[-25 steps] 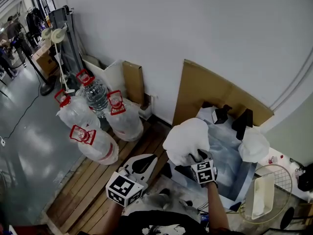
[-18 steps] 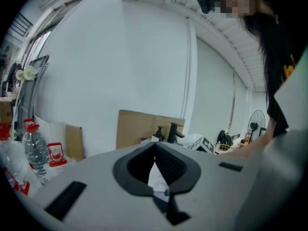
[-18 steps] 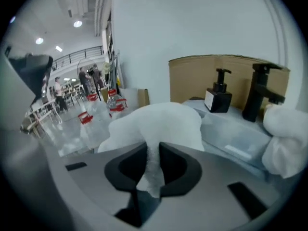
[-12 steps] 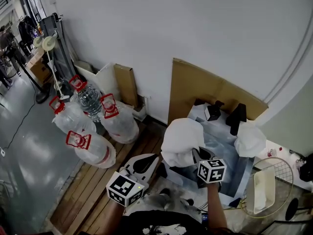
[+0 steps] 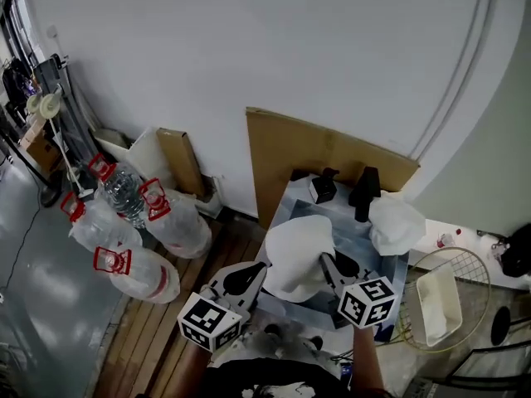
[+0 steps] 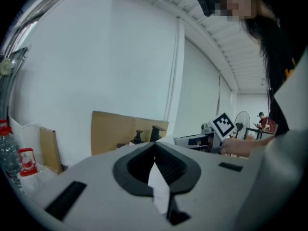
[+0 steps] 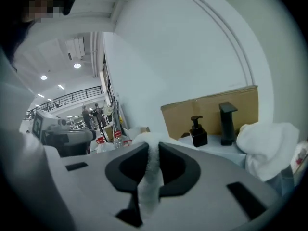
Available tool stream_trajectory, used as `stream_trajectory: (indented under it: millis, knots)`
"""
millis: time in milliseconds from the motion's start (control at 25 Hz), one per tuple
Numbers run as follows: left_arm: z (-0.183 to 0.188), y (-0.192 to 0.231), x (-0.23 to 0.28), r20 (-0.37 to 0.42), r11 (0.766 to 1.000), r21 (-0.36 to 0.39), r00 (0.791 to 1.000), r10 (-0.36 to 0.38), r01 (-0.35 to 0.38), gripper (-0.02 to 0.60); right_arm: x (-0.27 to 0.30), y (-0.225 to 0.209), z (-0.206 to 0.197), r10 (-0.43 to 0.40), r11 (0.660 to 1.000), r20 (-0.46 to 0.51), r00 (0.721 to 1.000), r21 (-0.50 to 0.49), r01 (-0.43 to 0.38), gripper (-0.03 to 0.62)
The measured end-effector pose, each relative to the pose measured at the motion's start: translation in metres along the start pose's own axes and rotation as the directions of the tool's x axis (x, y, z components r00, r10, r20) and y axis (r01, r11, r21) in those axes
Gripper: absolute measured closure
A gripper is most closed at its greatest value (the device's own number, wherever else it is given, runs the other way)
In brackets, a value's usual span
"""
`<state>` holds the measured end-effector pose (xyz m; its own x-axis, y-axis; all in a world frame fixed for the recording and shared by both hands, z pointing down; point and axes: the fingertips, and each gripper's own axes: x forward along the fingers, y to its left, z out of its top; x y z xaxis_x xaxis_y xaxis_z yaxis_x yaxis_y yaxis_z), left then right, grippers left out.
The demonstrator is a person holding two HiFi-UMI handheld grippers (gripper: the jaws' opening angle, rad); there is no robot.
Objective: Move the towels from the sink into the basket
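Note:
Above the sink (image 5: 375,247), my right gripper (image 5: 328,264) holds up a bunched white towel (image 5: 299,251). Its jaws have just been closing and now pinch a fold of that towel (image 7: 153,165). My left gripper (image 5: 259,269) is close to the towel's left side. Its tips meet, so it is shut (image 6: 154,146), with a white sliver in the gap behind them. A second white towel (image 5: 397,222) is heaped on the sink's right rim beside the black tap (image 5: 365,191), and it also shows in the right gripper view (image 7: 267,146). The wire basket (image 5: 477,270) stands to the right of the sink.
A black soap dispenser (image 5: 322,187) stands at the back of the sink, and a cardboard sheet (image 5: 332,152) leans on the white wall behind. A white tray (image 5: 438,305) lies in the basket. Several large water bottles (image 5: 124,222) lie on the wooden floor at left.
The right gripper has risen with the towel and rolled. The left gripper has come up close to the towel. The head view has swung to the right.

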<state>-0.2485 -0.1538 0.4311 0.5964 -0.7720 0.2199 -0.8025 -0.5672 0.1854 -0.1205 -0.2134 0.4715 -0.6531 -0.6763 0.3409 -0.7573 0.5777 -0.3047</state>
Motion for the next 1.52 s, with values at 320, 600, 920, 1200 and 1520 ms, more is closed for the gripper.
stream_trajectory:
  millis: [320, 600, 920, 1200, 1520]
  knots:
    - [0.017, -0.059, 0.052, -0.011, 0.989, 0.046, 0.990, -0.142, 0.142, 0.583, -0.078, -0.025, 0.043, -0.070, 0.998, 0.135, 0.988, 0.006, 0.070, 0.551]
    - [0.026, -0.128, 0.101, -0.025, 0.955, 0.084, 0.958, -0.284, 0.285, 0.583, -0.176, -0.066, 0.078, -0.165, 0.985, 0.291, 0.943, 0.094, 0.143, 0.551]
    - [0.022, -0.228, 0.157, -0.066, 0.879, 0.121, 0.888, -0.456, 0.461, 0.583, -0.286, -0.118, 0.084, -0.323, 0.946, 0.375, 0.869, 0.126, 0.298, 0.553]
    - [0.004, -0.326, 0.198, -0.117, 0.782, 0.112, 0.790, -0.602, 0.613, 0.583, -0.380, -0.192, 0.052, -0.497, 0.868, 0.368, 0.786, 0.202, 0.455, 0.553]
    - [-0.015, -0.410, 0.236, -0.188, 0.688, 0.118, 0.696, -0.693, 0.716, 0.583, -0.447, -0.282, 0.004, -0.640, 0.768, 0.280, 0.716, 0.271, 0.580, 0.553]
